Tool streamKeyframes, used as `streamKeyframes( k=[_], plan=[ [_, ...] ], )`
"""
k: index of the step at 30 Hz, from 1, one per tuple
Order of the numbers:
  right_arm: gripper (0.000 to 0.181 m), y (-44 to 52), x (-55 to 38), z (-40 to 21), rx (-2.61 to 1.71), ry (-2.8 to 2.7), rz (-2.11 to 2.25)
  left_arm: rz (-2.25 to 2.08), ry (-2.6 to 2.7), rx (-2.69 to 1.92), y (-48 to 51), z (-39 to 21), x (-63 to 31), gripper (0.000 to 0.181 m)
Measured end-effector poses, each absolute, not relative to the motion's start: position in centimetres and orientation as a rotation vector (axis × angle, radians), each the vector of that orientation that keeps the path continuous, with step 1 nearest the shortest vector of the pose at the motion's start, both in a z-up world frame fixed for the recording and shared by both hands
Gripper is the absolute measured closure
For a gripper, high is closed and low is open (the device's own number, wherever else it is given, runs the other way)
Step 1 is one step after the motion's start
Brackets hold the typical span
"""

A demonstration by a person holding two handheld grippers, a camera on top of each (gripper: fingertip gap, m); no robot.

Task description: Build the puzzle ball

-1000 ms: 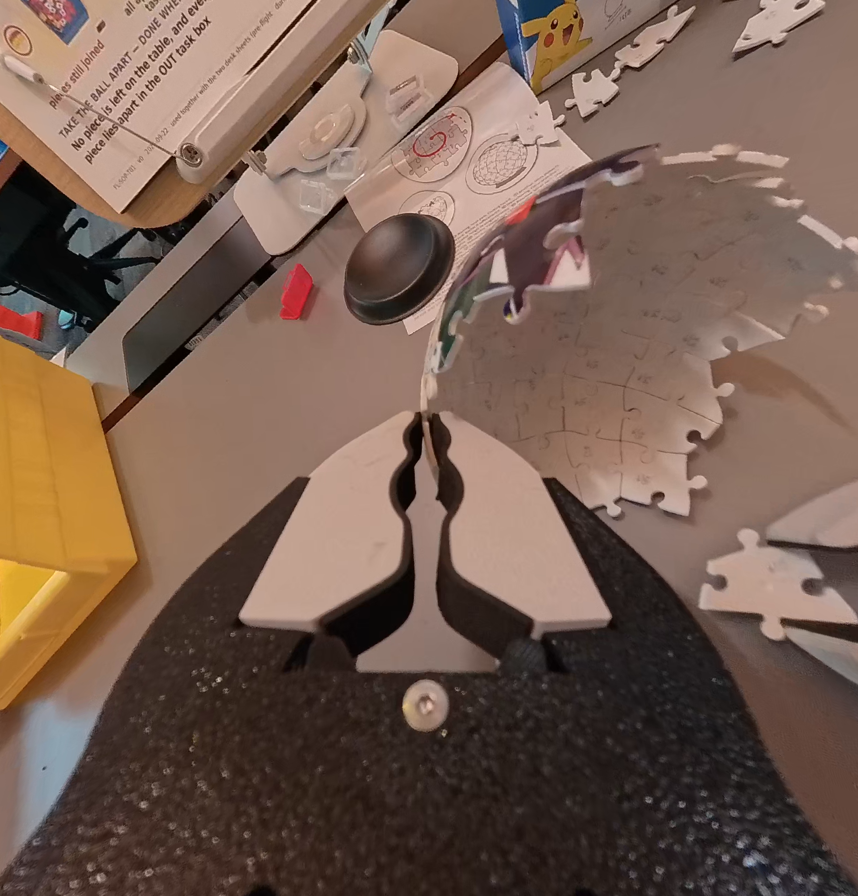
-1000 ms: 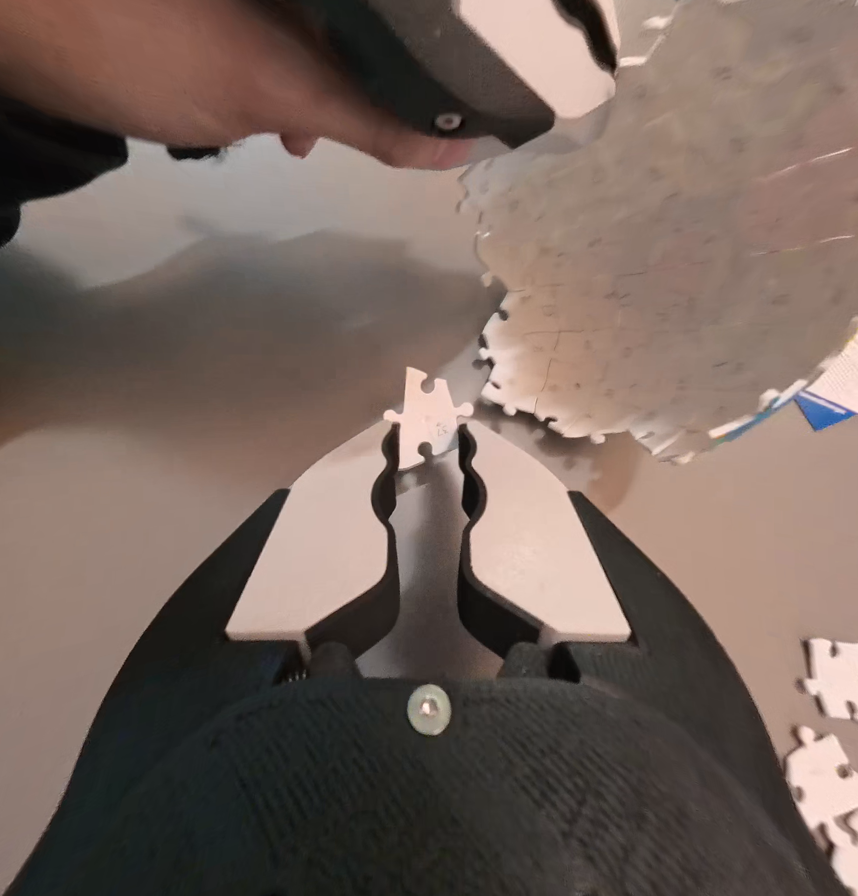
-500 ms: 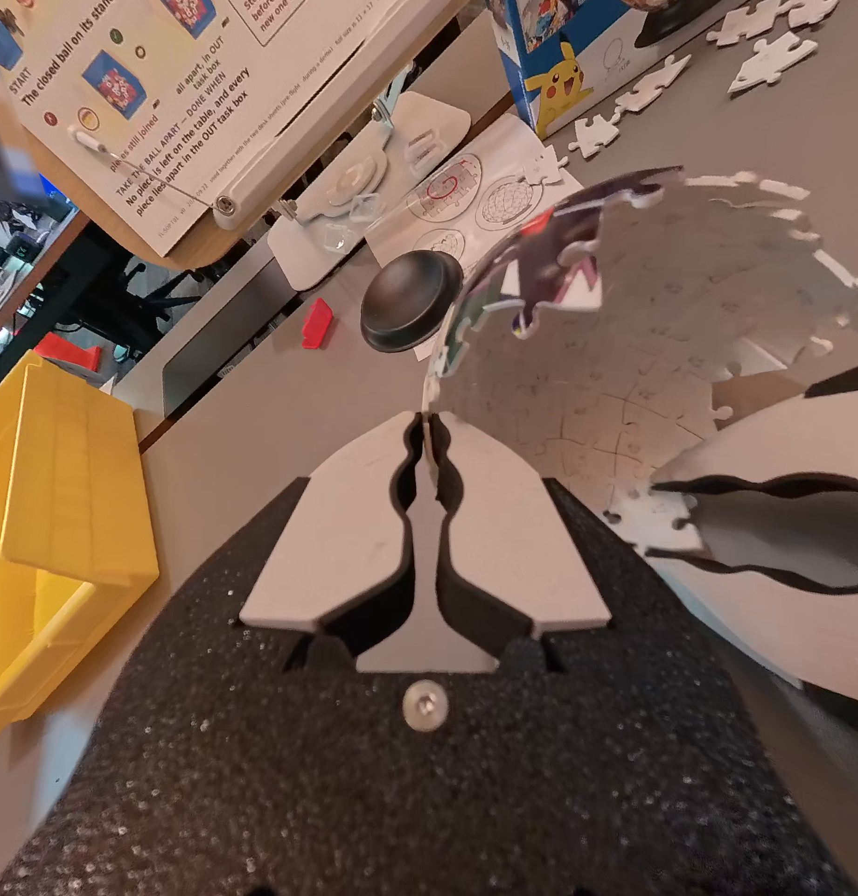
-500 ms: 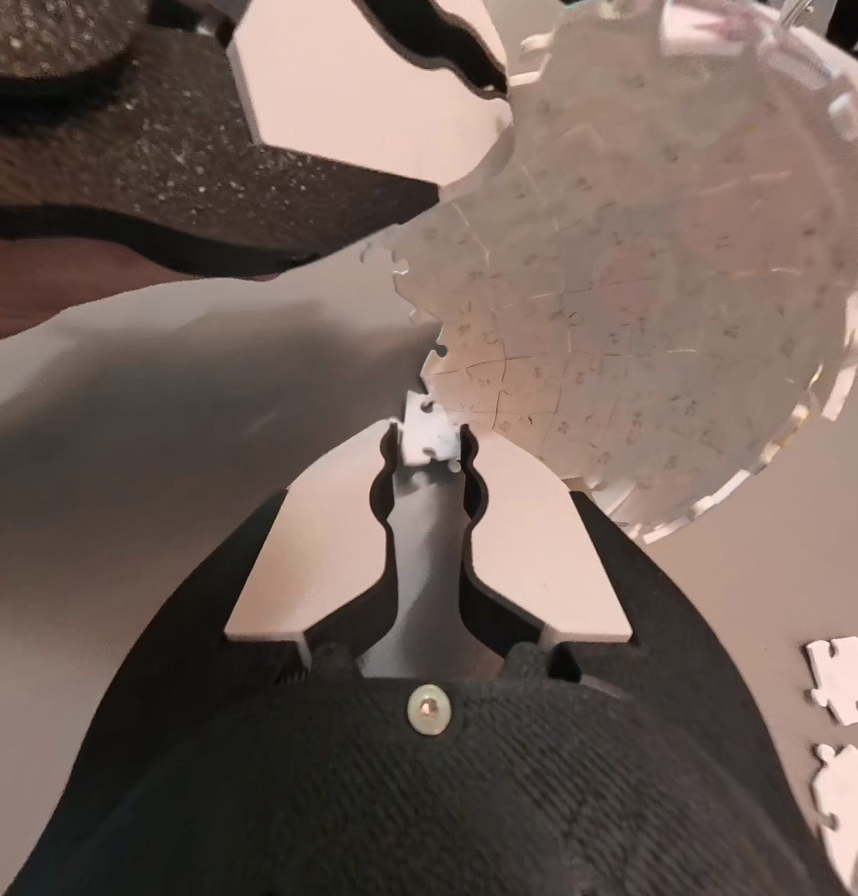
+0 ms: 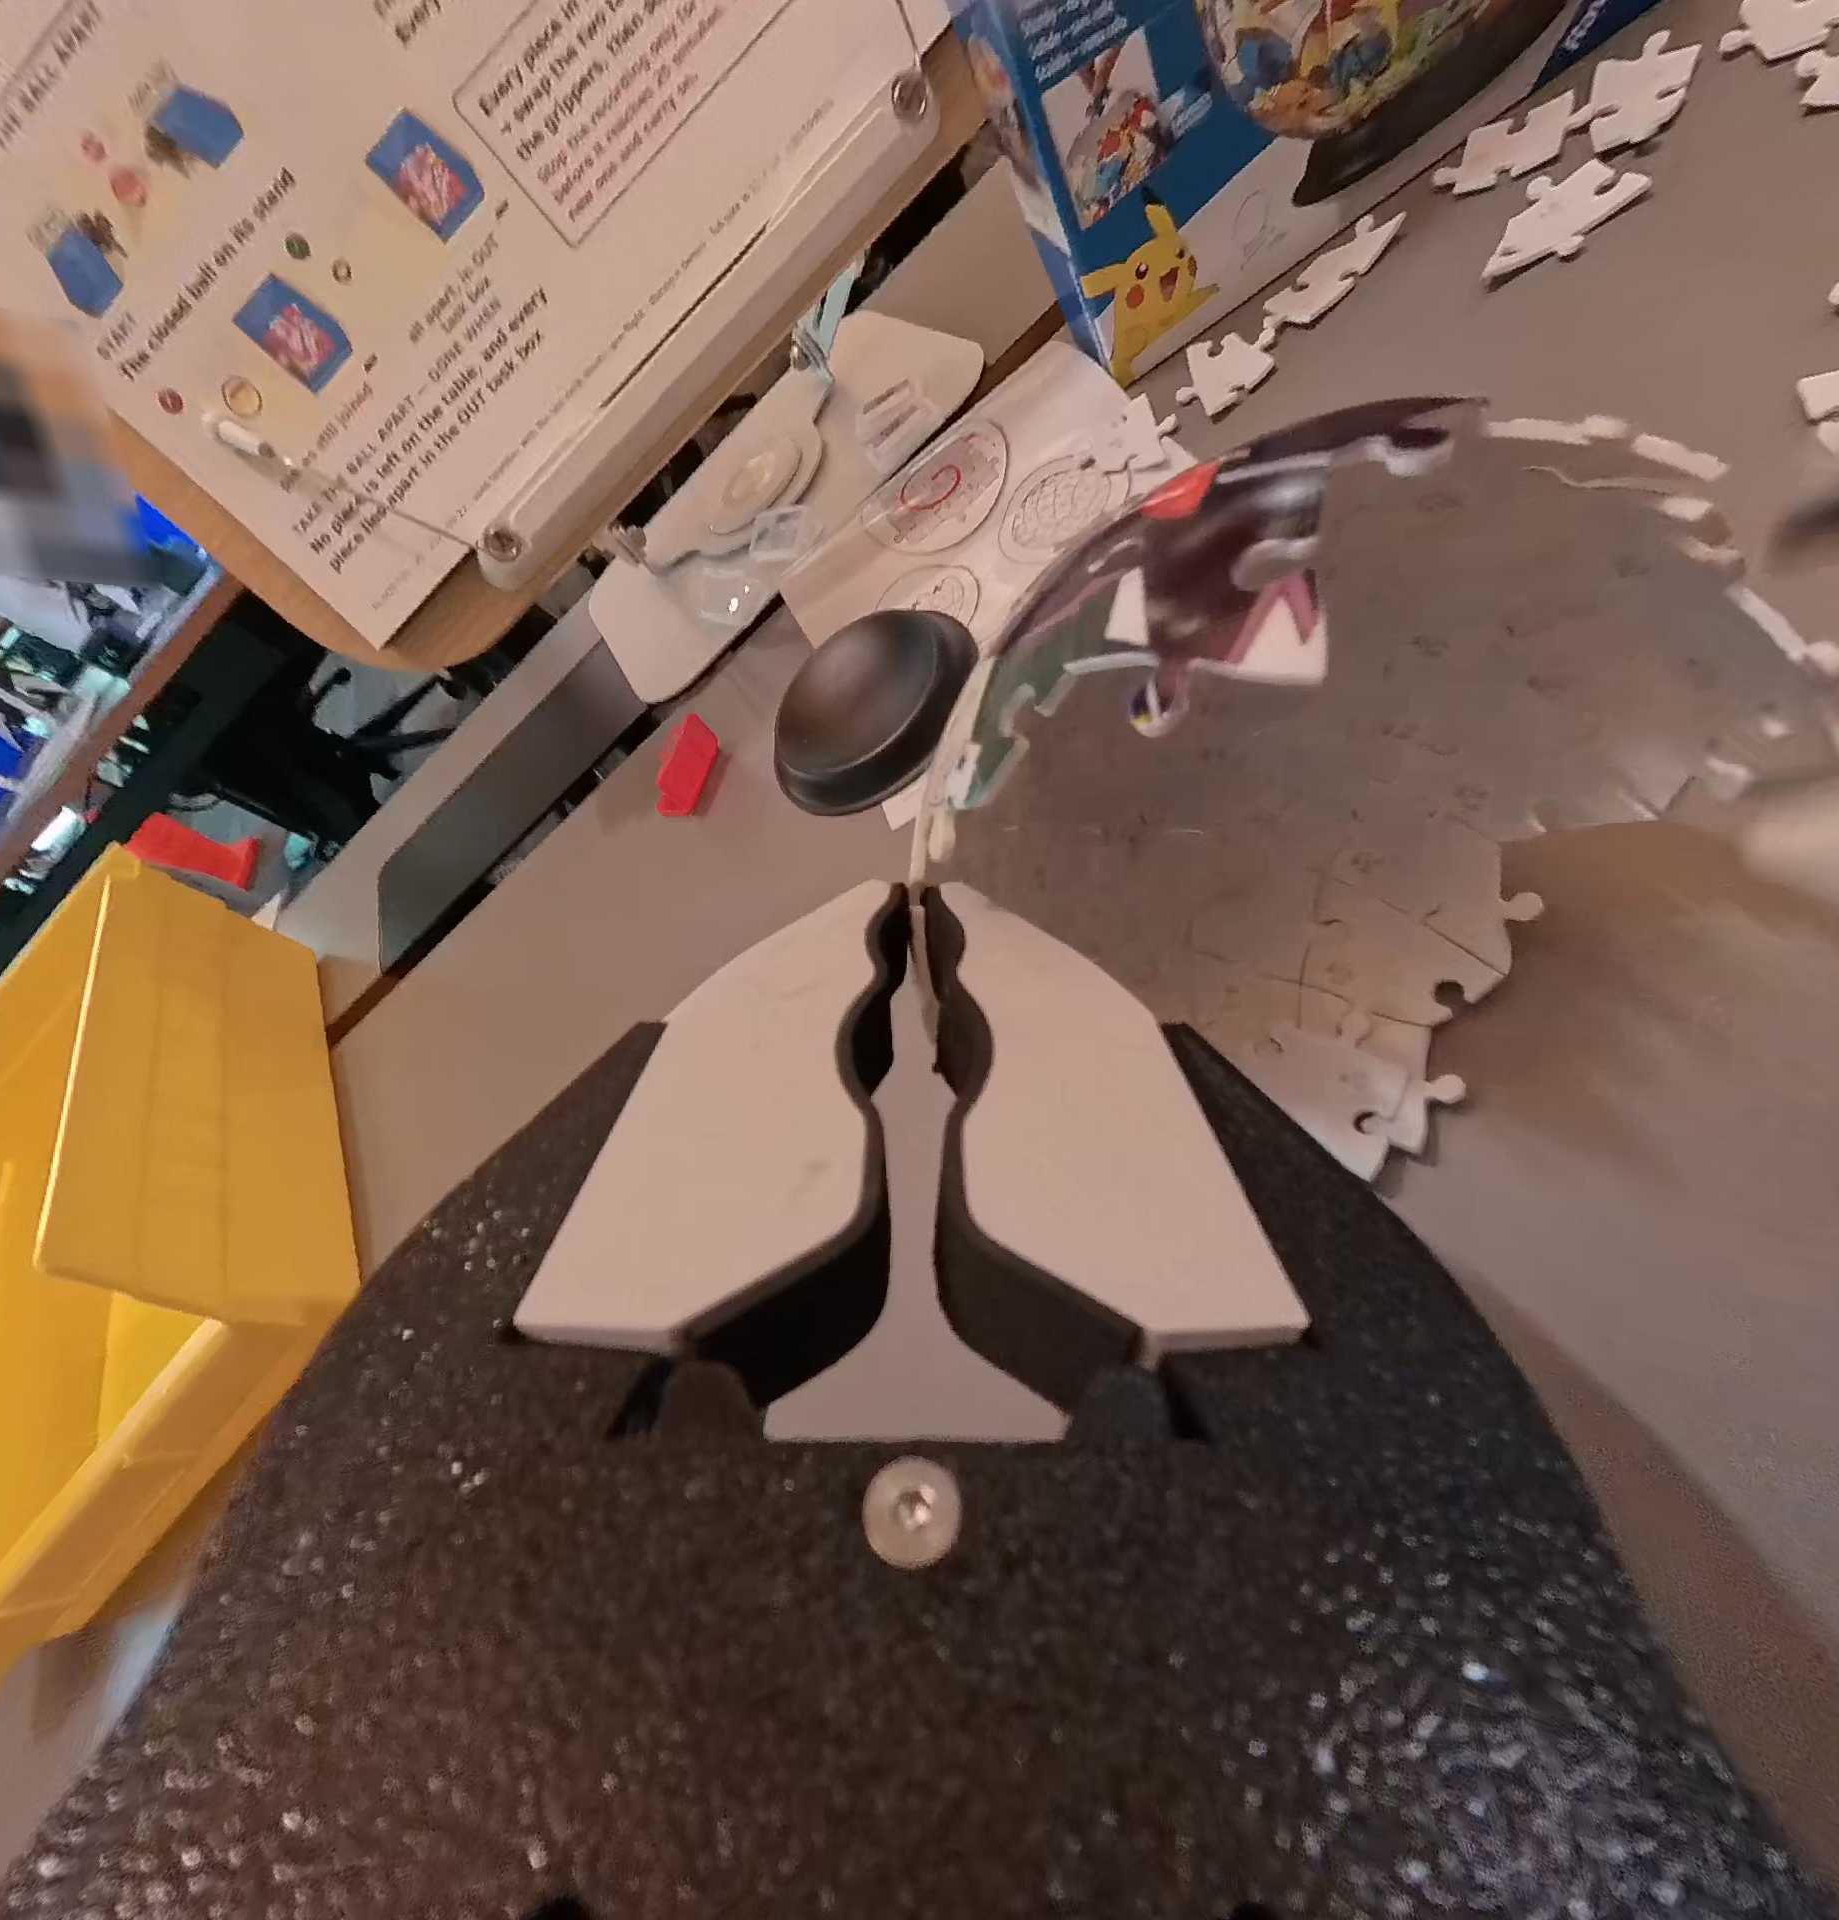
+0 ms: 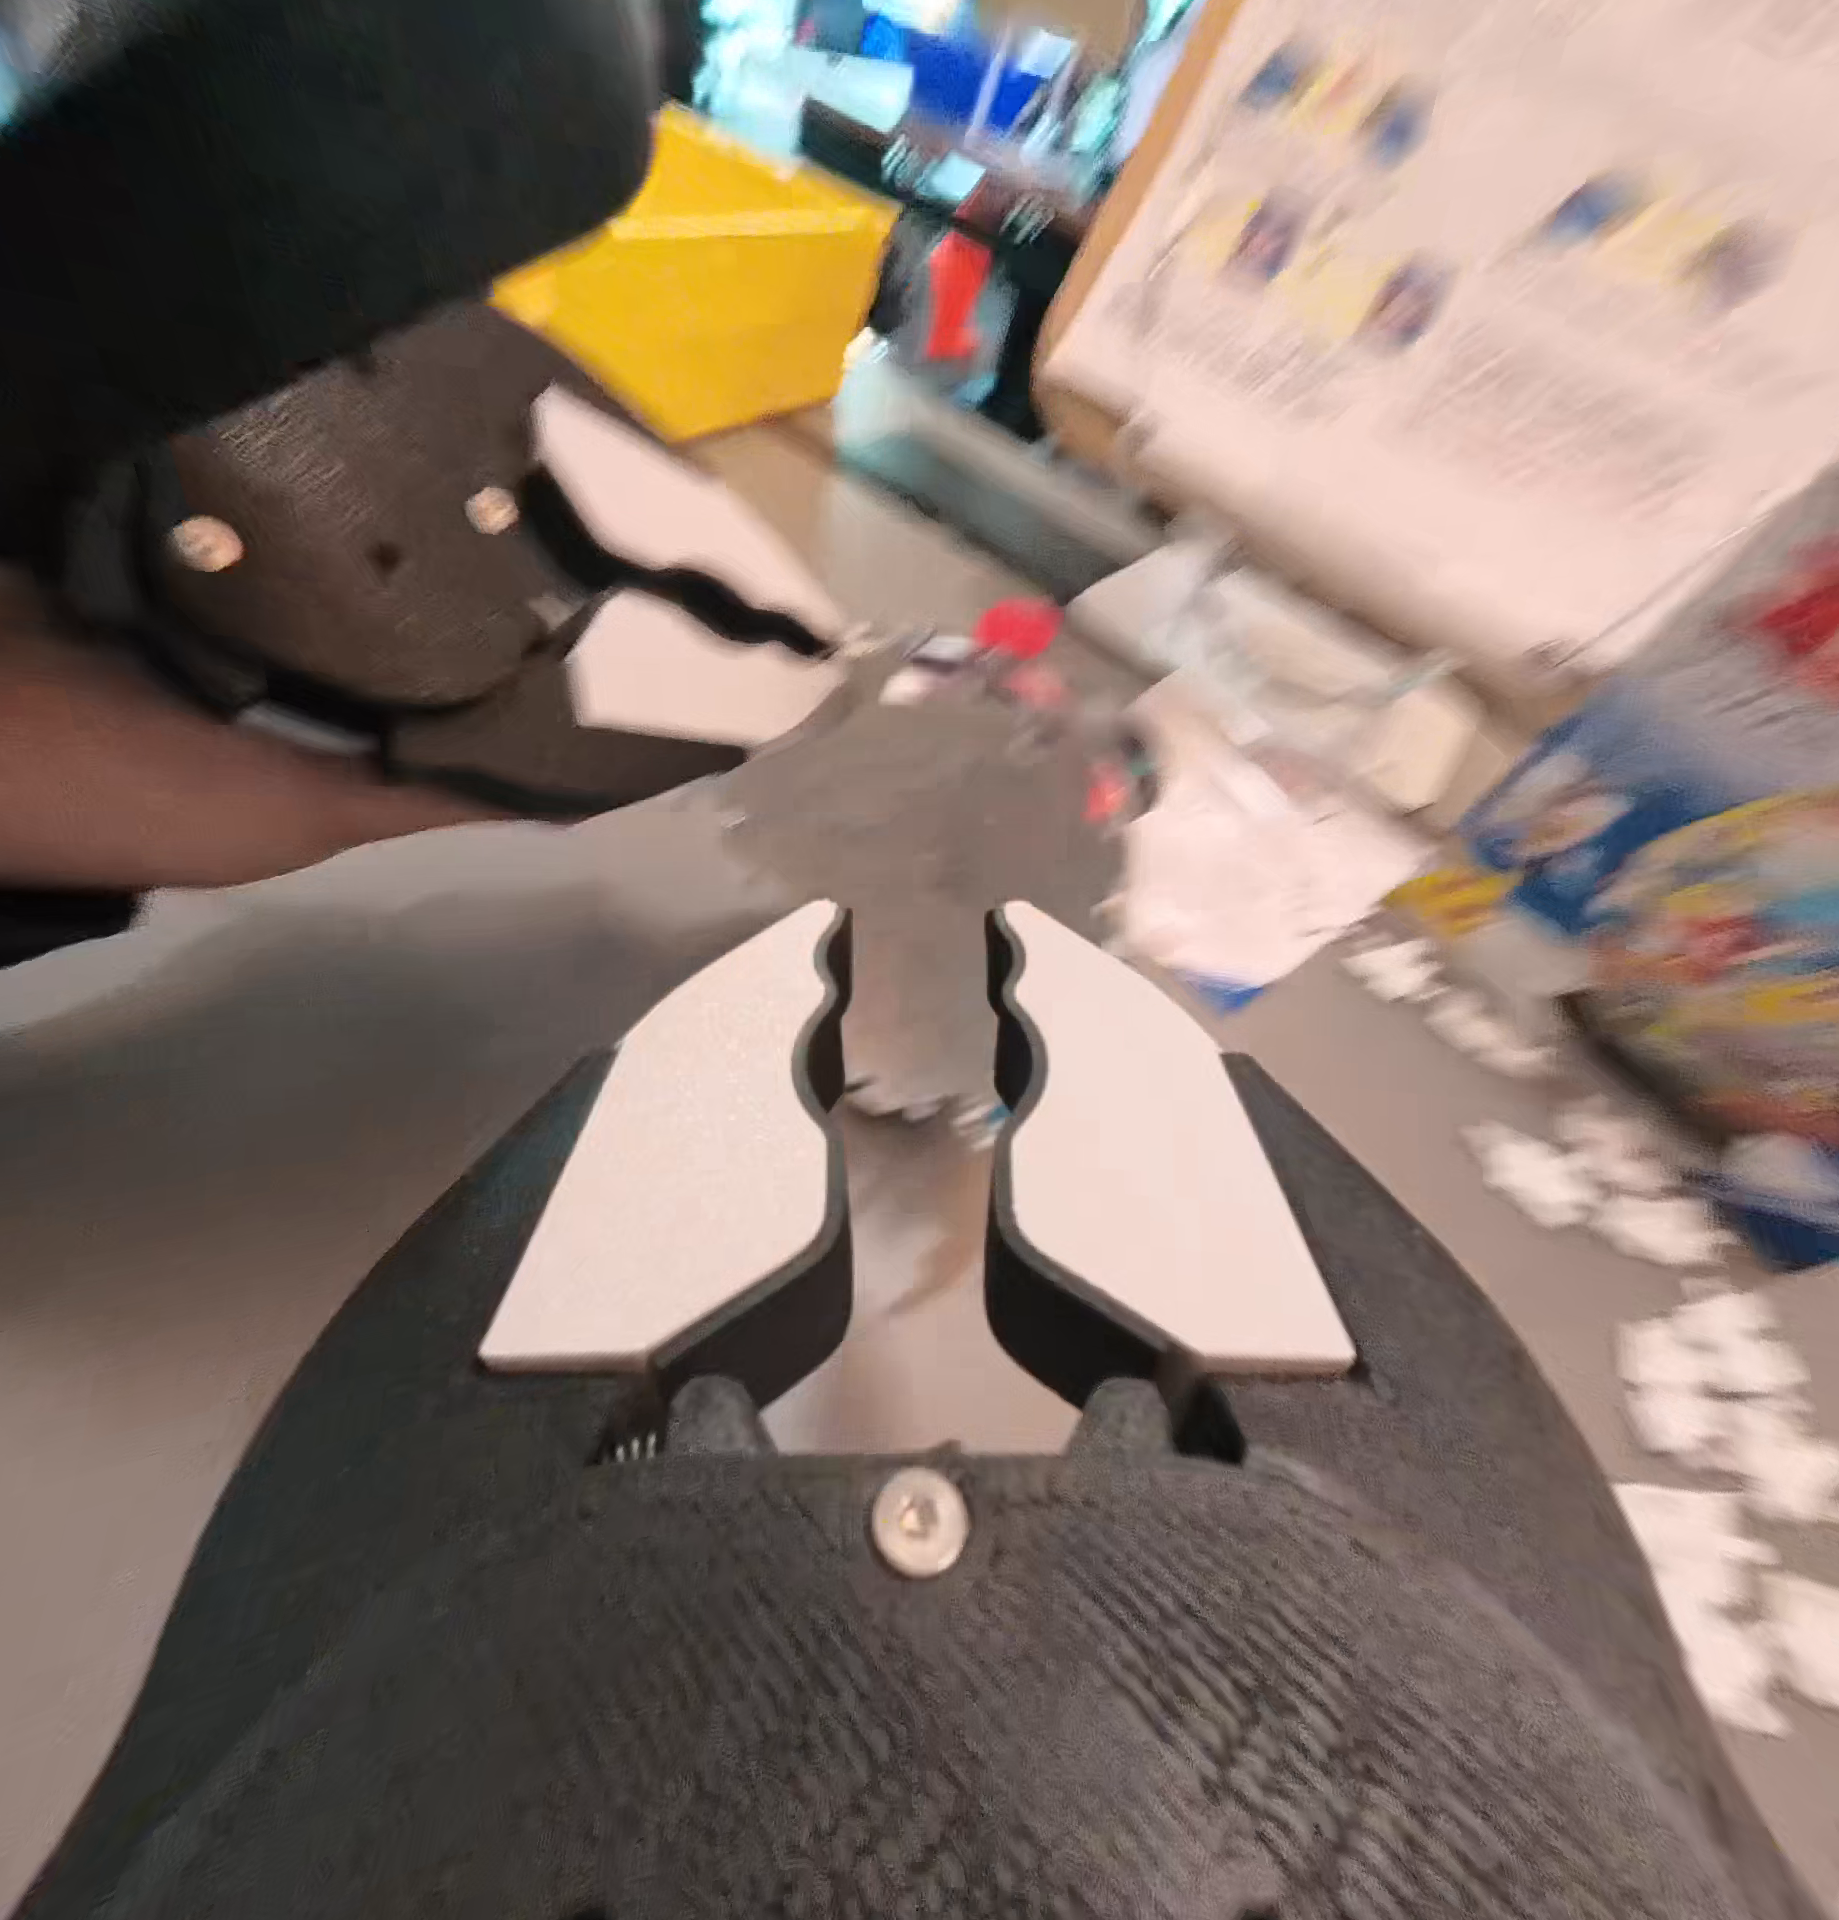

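Observation:
The partly built puzzle ball (image 5: 1258, 831) is a curved shell with a white inside and a dark printed outside. My left gripper (image 5: 915, 904) is shut on its rim and holds it above the table. In the blurred right wrist view the shell (image 6: 925, 790) hangs from the left gripper (image 6: 811, 649). My right gripper (image 6: 915, 914) is closed to a piece's width on a flat grey puzzle piece (image 6: 915, 1018), which meets the shell's near edge. The right gripper shows only as a blur (image 5: 1819, 842) at the right edge of the left wrist view.
A yellow bin (image 5: 115, 1143) stands at the left. A black round stand (image 5: 873, 717), a small red part (image 5: 686, 764), a printed sheet (image 5: 956, 499) and the puzzle box (image 5: 1206, 156) lie beyond the shell. Loose white pieces (image 5: 1559, 208) (image 6: 1704, 1403) lie scattered on the right. Across from one pair of fingers to the other is roughly 10 cm.
My right gripper has swung up with its piece, from below the shell to level with its near edge. My left gripper has kept hold of the shell and tilted upward.

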State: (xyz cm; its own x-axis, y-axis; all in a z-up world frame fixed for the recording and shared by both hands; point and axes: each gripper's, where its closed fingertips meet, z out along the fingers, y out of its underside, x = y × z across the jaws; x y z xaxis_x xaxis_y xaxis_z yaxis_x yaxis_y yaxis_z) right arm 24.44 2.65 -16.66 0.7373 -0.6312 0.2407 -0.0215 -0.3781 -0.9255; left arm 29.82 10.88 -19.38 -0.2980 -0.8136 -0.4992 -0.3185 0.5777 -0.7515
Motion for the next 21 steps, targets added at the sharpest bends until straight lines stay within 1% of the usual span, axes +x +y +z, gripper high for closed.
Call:
streamKeyframes(
  k=[2,5,11,13,21],
  plan=[
    [0.15,1.1,26.3,-15.0,-1.807,0.458,-0.933,-0.66,1.855,-0.888,10.7,-19.2,29.9,0.179],
    [0.138,1.5,27.3,-14.9,-1.819,0.4,-1.014,-0.64,1.844,-0.836,10.4,-19.1,29.9,0.179],
    [0.139,3.3,27.2,-14.8,-1.829,0.082,-1.283,-0.631,1.853,-0.796,10.1,-18.9,29.9,0.179],
    [0.14,3.4,27.3,-14.4,-1.809,0.018,-1.372,-0.623,1.858,-0.781,10.0,-18.9,30.0,0.179],
    [0.165,4.5,27.3,-14.5,-1.787,-0.193,-1.524,-0.601,1.841,-0.755,9.8,-18.9,30.4,0.179]
  ],
)
